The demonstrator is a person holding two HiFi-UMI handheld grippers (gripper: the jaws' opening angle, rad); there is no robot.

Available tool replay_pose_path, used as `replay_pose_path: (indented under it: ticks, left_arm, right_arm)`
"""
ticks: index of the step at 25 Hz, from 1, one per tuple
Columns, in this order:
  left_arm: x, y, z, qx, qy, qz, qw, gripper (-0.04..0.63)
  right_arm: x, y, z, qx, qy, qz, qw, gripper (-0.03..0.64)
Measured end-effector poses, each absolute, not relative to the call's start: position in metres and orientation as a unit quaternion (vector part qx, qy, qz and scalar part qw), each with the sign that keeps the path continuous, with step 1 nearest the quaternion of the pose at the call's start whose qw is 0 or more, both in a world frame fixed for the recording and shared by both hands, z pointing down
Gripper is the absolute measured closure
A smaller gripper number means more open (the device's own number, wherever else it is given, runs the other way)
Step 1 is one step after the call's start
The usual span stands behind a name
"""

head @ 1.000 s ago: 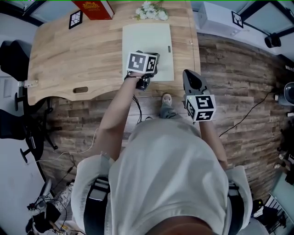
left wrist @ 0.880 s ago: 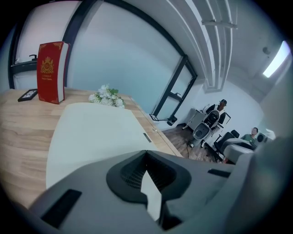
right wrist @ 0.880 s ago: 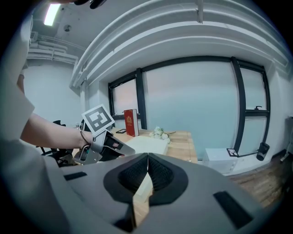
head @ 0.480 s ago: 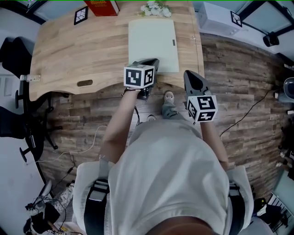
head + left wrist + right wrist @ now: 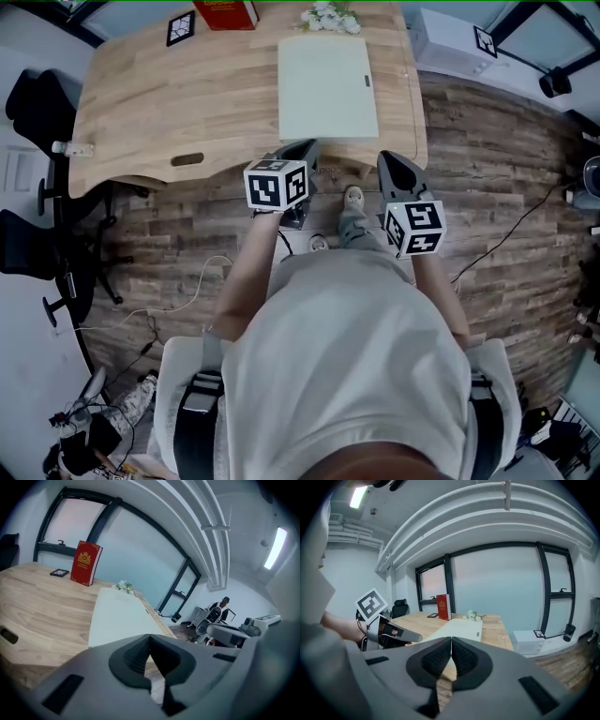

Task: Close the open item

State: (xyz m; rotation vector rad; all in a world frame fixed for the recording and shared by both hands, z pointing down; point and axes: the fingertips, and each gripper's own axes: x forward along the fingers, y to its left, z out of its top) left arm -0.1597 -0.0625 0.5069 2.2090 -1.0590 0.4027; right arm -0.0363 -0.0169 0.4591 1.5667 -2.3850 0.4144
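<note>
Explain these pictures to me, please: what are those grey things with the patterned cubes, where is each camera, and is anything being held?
There is no robot here. A person stands at a wooden desk with a two-jaw gripper in each hand, and the patterned cubes are parts of those grippers. The top-down picture comes from a camera on the person's head. The other two come from cameras that ride on the grippers and look along their jaws. On the desk lies a pale flat item, which is closed. At the far edge are a red book standing upright, some white flowers and a marker card. The left gripper and the right gripper both have their jaws together with nothing between them. Both are held off the desk, near its front edge.
</note>
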Motion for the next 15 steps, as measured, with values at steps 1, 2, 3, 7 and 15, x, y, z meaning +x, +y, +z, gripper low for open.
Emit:
replay_pose_path:
  ticks: [1, 2, 3, 7, 15]
  left_arm:
    - [-0.165, -0.057, 0.507, 0.841, -0.406, 0.151, 0.325, 0.575]
    - [-0.169, -0.052, 0.508, 0.839, -0.409, 0.149, 0.327, 0.575]
    - [-0.174, -0.047, 0.509, 0.837, -0.412, 0.147, 0.328, 0.575]
    - [-0.193, -0.029, 0.513, 0.830, -0.427, 0.136, 0.333, 0.575]
    - [-0.208, 0.007, 0.508, 0.829, -0.427, 0.118, 0.342, 0.575]
  right_arm:
    - [-0.039, -0.014, 0.459, 0.538, -0.821, 0.143, 0.128, 0.598]
    - [-0.043, -0.011, 0.459, 0.537, -0.822, 0.142, 0.127, 0.597]
    - [-0.046, -0.008, 0.459, 0.536, -0.823, 0.142, 0.127, 0.598]
    - [-0.055, 0.002, 0.457, 0.535, -0.824, 0.139, 0.124, 0.598]
    - [-0.070, 0.025, 0.455, 0.528, -0.828, 0.144, 0.122, 0.597]
